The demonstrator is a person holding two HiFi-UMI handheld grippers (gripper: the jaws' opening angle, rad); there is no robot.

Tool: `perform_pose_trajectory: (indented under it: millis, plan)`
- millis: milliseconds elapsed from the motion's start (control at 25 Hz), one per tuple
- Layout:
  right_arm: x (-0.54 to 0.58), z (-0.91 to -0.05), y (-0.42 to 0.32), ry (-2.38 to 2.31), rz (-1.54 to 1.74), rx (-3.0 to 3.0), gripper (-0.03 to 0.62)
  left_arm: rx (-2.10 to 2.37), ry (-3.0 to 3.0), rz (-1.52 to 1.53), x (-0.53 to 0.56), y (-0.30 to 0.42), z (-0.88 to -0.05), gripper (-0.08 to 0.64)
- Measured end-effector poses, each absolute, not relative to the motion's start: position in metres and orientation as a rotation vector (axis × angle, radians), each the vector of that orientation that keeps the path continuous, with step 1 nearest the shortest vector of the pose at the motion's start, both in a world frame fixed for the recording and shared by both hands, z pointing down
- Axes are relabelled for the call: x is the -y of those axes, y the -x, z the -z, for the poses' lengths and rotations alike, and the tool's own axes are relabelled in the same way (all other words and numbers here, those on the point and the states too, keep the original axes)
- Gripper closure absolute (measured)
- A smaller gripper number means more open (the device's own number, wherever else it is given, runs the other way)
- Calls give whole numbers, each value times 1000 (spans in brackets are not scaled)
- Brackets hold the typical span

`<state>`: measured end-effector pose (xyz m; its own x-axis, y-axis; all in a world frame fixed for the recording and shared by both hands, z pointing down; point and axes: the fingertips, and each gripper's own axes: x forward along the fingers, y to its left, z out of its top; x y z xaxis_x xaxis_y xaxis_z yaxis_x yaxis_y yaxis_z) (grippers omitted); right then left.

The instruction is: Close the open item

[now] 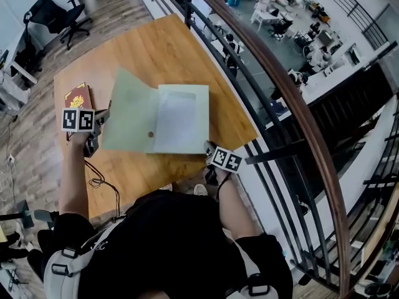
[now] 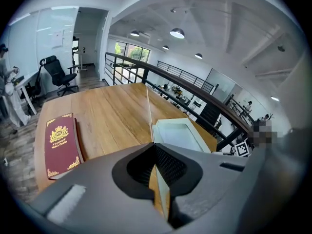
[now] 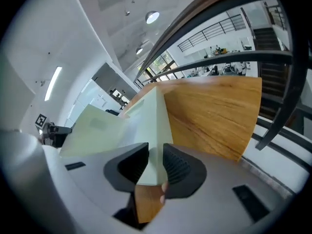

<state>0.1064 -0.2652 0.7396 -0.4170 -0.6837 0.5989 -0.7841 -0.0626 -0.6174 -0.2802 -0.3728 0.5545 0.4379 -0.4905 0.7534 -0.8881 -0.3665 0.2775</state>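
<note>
Head view, left to right. An office chair (image 1: 59, 14) stands on the floor at the upper left of the frame. A red book (image 1: 78, 96) lies flat near the left edge of the wooden worktop (image 1: 156, 48). Just right of it, the left claw (image 1: 101, 117) is clenched on the free edge of the cover (image 1: 128, 111) of a pale green box file (image 1: 156, 120), which sits open at the centre of the frame. The cover is raised off the worktop at a slant, hinged along the left side of the shallow tray (image 1: 182, 120), which lies flat. At the tray's lower right corner, the right claw (image 1: 211, 149) is released: its jaws stand apart with that corner between them, unpressed. A dark curved railing (image 1: 274, 73) borders the worktop at the right.
</note>
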Motion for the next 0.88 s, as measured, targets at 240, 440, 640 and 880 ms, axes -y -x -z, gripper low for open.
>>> perform_pose_trajectory:
  millis: [240, 440, 640, 880]
  plan:
    - [258, -742, -76, -1466, -1573, 2147, 495, 1214, -2045, -853, 365, 267, -539, 555]
    - [254, -742, -41, -1328, -1578, 2191, 494, 1293, -2051, -976, 360, 260, -531, 557]
    - [250, -743, -7, -1249, -1580, 2208, 485, 1404, -2057, -1159, 353, 243, -524, 556]
    - [243, -743, 24, -1165, -1610, 2216, 481, 1475, -2107, -1365, 344, 202, -533, 557]
